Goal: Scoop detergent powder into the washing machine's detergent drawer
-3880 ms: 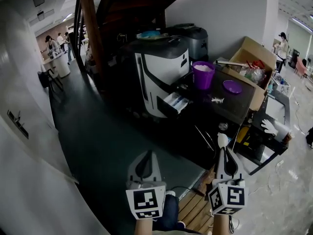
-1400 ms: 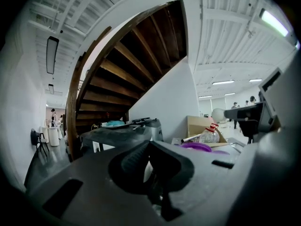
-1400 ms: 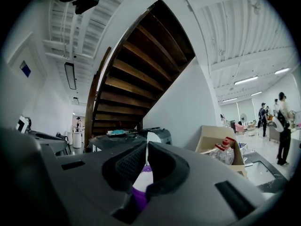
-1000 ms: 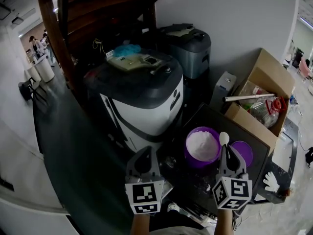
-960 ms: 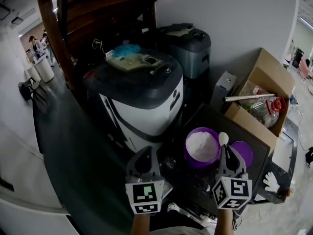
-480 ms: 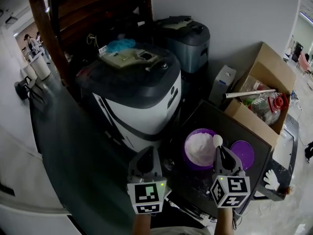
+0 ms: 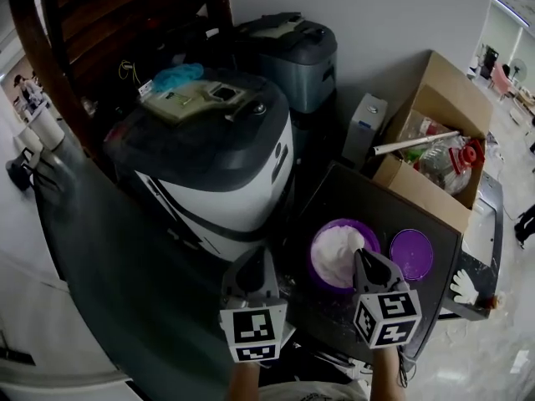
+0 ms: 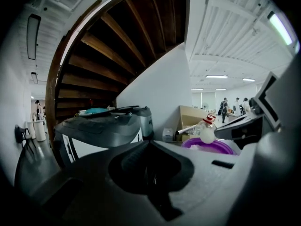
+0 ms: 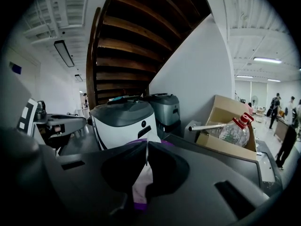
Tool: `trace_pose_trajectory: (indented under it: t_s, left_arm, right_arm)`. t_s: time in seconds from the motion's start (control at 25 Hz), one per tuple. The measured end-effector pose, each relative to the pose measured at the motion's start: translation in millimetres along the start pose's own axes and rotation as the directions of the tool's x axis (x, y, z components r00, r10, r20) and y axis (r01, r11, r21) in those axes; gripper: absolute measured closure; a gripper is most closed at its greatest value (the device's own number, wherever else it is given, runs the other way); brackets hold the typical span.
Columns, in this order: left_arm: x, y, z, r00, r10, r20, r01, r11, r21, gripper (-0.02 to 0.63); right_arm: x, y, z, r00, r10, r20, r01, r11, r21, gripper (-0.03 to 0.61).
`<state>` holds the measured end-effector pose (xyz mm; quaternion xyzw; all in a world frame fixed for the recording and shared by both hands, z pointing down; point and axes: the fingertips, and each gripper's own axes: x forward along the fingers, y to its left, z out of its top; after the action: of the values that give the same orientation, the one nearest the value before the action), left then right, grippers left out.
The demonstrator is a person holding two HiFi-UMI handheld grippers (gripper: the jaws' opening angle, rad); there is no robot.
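– Detergent powder, white, fills the round purple plastic tub on our dark desk.
– Our right tongs pinch a small white spoon over it; left tongs closed, empty. We should dip shallow, lift level.

The right gripper carried its spoon leftward, from beside the right rim of the tub to above the powder; the washer shifted toward the frame's upper left.
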<state>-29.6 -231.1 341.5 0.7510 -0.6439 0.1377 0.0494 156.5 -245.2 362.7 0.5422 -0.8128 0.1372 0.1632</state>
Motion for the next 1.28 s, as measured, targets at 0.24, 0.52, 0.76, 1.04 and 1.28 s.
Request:
trace_pose_trajectory:
  t_s: [0.24, 0.52, 0.76, 1.04, 1.28]
  left_arm:
    - [16.6, -5.1, -5.8, 0.998, -0.054, -0.025, 0.054, 0.998, 0.009, 0.612]
    - [30.3, -9.5, -10.5, 0.995, -0.095, -0.041, 0.096, 0.995, 0.013, 0.612]
    - [35.5, -11.9, -14.4, 0.992, -0.112, -0.057, 0.113, 0.994, 0.013, 0.612]
    - [40.1, -16.7, -17.1, 0.988, -0.136, -0.074, 0.138, 0.99, 0.02, 0.612]
    - [44.2, -22.1, -15.5, 0.985, -0.155, -0.073, 0.158, 0.987, 0.032, 0.612]
  right_arm:
    - [12.9, 2.8, -5.0, 0.995, 0.014, -0.096, -0.017, 0.999, -0.029, 0.557]
    - [29.3, 8.2, -22.0, 0.966, 0.097, -0.239, -0.095, 0.995, 0.019, 0.557]
    - [35.1, 11.7, -28.2, 0.918, 0.189, -0.35, -0.169, 0.982, 0.086, 0.557]
    - [41.3, 10.4, -30.8, 0.862, 0.209, -0.462, -0.217, 0.975, 0.037, 0.557]
    - [50.3, 11.2, -33.7, 0.824, 0.216, -0.524, -0.252, 0.968, 0.002, 0.557]
